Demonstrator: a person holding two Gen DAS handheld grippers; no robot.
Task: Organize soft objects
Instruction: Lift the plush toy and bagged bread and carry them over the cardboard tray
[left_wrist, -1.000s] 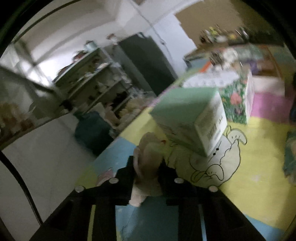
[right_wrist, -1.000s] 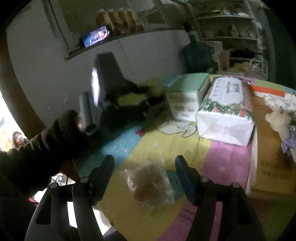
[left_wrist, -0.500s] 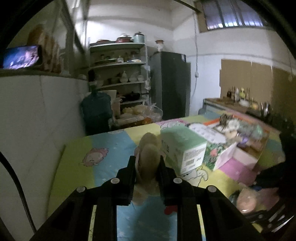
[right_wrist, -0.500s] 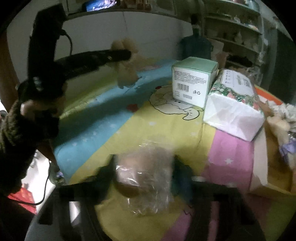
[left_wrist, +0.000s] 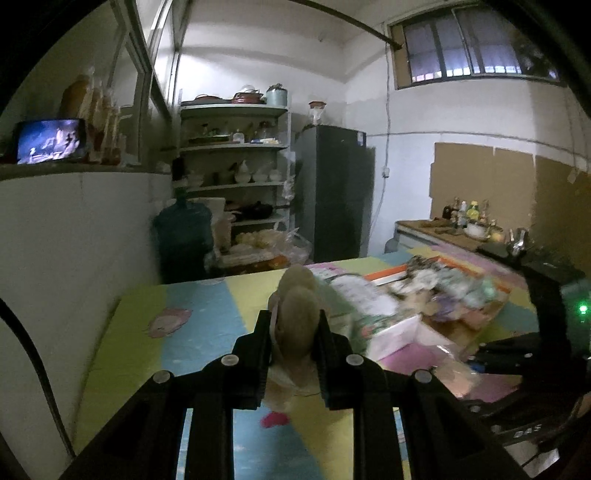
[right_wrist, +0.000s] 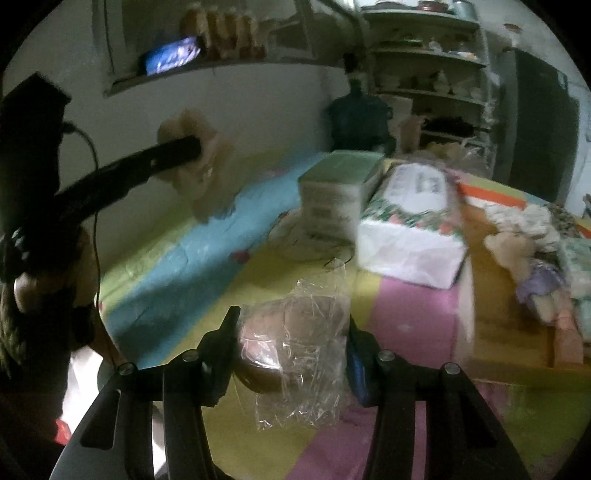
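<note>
Two soft things were gripped: the left tongs (left_wrist: 293, 341) clamped a beige plush toy (left_wrist: 297, 321) above the tabletop (right_wrist: 207, 258); the right tongs (right_wrist: 291, 343), just closing, squeezed a cellophane-wrapped bun (right_wrist: 284, 339) (crushable, slippery; hold mid-body) down on it.

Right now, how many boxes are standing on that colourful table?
2, side by side: a green-topped box towards the wall, and a flowered tissue box against its right side. The cluttered cardboard tray may hide more.

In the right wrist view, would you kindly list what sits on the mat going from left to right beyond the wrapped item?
Green box → flowered tissue pack → cardboard tray holding small plush toys.
</note>
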